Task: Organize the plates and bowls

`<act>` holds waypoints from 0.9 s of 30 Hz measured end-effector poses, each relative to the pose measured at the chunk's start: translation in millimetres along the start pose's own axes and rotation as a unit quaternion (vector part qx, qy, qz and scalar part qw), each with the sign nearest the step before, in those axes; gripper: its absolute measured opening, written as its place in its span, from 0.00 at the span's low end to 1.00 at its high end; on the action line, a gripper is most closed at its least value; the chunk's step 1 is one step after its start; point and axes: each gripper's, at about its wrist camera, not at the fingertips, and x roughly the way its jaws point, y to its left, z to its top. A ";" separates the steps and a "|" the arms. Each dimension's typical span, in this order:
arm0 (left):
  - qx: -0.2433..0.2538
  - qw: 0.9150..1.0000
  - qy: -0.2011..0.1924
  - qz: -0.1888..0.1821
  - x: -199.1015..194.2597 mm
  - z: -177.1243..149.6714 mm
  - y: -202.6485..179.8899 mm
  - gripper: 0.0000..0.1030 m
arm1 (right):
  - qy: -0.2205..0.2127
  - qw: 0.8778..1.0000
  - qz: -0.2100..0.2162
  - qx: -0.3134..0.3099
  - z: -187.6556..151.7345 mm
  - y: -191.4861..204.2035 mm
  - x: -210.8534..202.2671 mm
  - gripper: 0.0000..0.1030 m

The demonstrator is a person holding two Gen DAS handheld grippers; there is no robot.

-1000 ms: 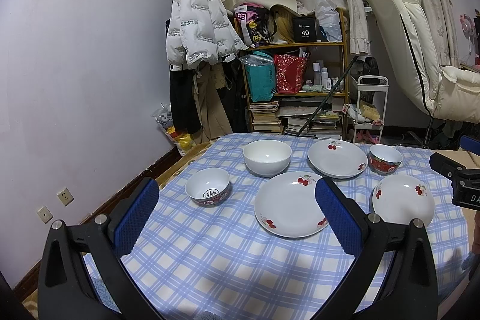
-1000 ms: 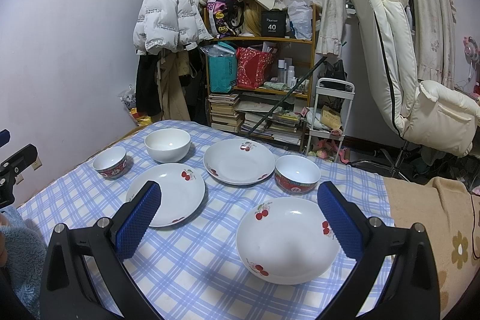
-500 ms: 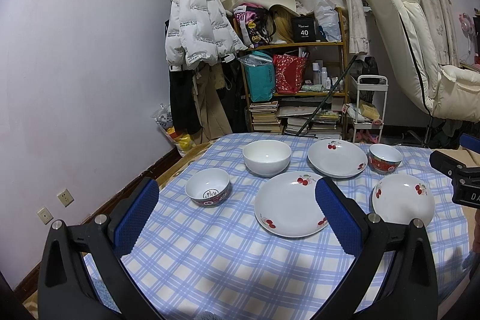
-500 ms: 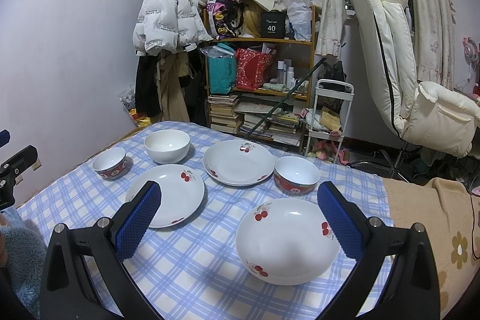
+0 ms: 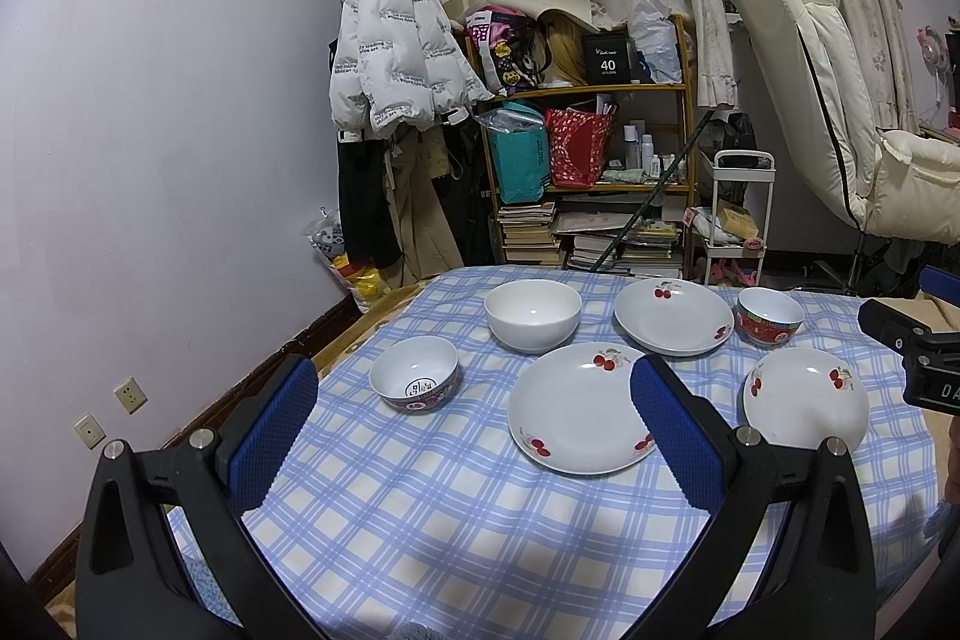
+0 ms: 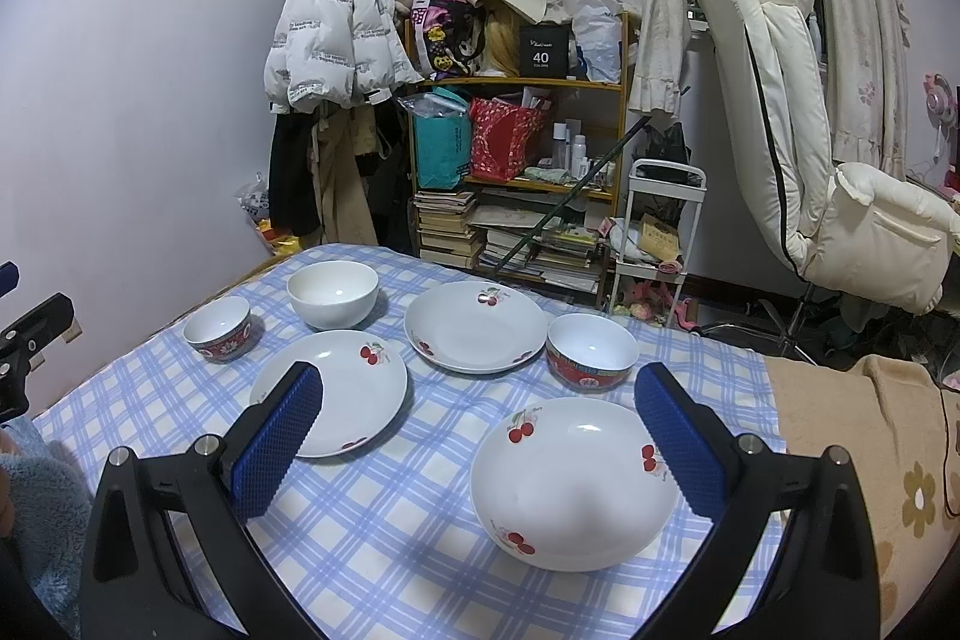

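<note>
Nothing has moved since a second ago: both claws hang where they were above the near edge of the surface point(image 5: 420, 520), which is covered by a blue checked cloth. The left claw point(image 5: 474, 436) has its blue pads spread wide, holding nothing; the right claw point(image 6: 480, 436) likewise. On the cloth sit three cherry-print plates point(image 6: 573, 481) point(image 6: 336, 391) point(image 6: 477, 325), well apart, a plain white bowl point(image 5: 533, 314) at the back, and two red-patterned bowls point(image 5: 415, 379) point(image 6: 591, 350). Behind stand a cluttered shelf point(image 5: 591, 148) and a white puffer jacket point(image 5: 390, 64).
</note>
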 end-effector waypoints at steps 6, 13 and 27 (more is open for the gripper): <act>0.003 1.000 0.006 -0.004 1.5 -2.2 -0.4 0.99 | 0.000 1.000 -0.001 -0.001 -1.4 3.3 0.9 1.00; 0.020 1.000 0.005 -0.013 3.9 -3.3 -6.8 0.99 | -0.013 1.000 -0.011 -0.003 -0.7 -4.1 -1.5 1.00; 0.030 0.999 0.012 -0.013 15.5 29.9 -7.7 0.99 | -0.045 0.999 -0.023 -0.008 39.1 8.8 0.7 1.00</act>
